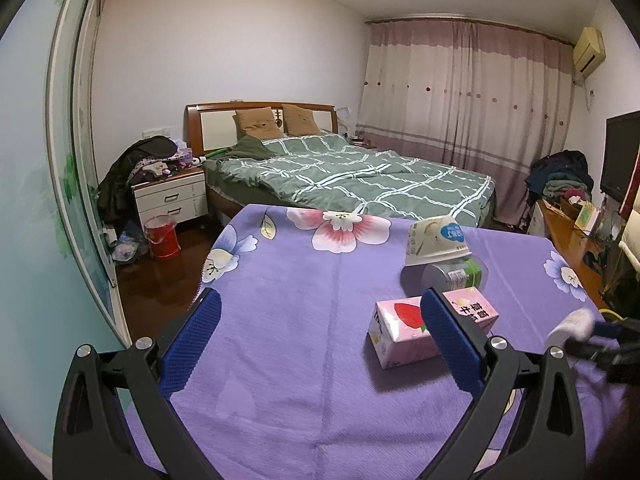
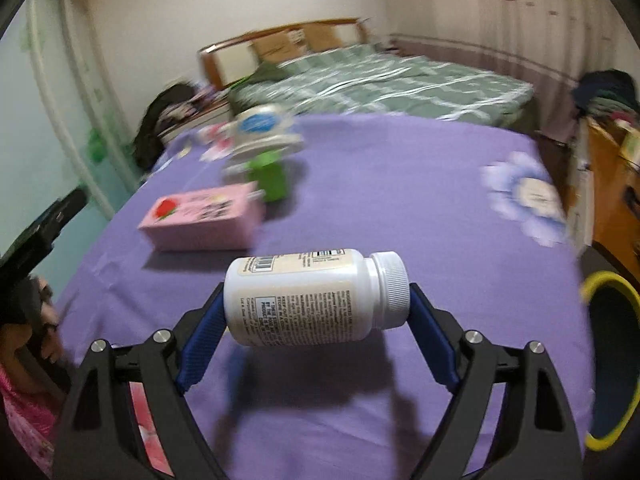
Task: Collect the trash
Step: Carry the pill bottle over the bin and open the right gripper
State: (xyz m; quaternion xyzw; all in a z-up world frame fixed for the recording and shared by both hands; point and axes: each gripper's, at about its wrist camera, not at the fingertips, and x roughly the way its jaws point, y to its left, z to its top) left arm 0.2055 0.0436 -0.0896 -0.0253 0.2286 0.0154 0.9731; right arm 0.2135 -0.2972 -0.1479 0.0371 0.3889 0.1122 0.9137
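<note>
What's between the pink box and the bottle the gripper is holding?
Only bare purple cloth between the pink box and white bottle, in the right wrist view.

Bench point(image 1: 304, 360) is covered by a purple cloth with flower prints. A pink carton point(image 1: 404, 332) is laid flat on it. Just behind the carton, a clear bottle with a green label point(image 1: 452, 276) is laid on its side. A white paper bowl point(image 1: 436, 240) is seen upside down, resting on the bottle; whether its rim touches the cloth cannot be told.
</note>
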